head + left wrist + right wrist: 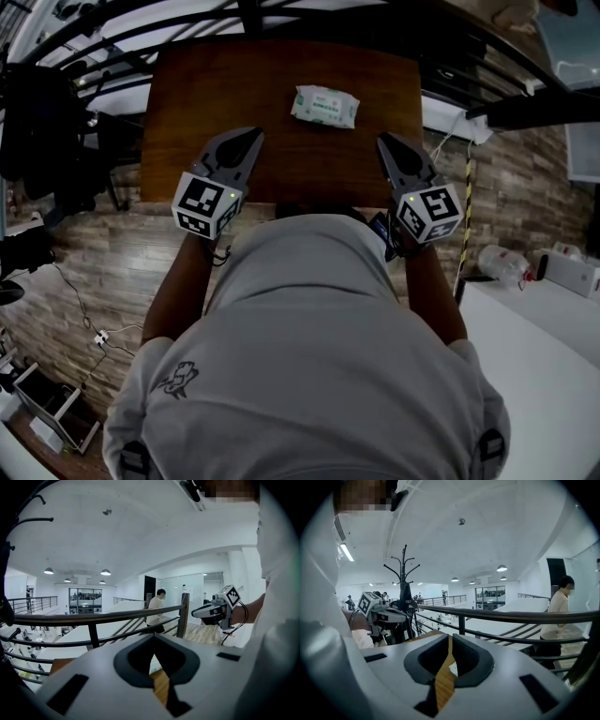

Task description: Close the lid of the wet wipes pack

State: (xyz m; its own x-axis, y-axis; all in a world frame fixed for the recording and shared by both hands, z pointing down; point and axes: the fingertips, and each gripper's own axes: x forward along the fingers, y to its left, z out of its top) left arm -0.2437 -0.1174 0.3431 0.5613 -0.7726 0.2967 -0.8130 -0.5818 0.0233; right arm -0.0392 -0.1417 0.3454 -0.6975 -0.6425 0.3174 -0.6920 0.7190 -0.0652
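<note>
Wet wipes pack (324, 106): on the desk (206, 94), toward its far edge, right of centre.
Left claw (251, 139): over the desk's near left, apart from the pack.
Right claw (385, 142): over the near right.
Railing (93, 617): beyond the desk.

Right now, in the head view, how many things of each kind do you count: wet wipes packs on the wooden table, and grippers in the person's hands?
wet wipes pack: 1
grippers: 2 (left gripper, right gripper)
Total: 3
</note>
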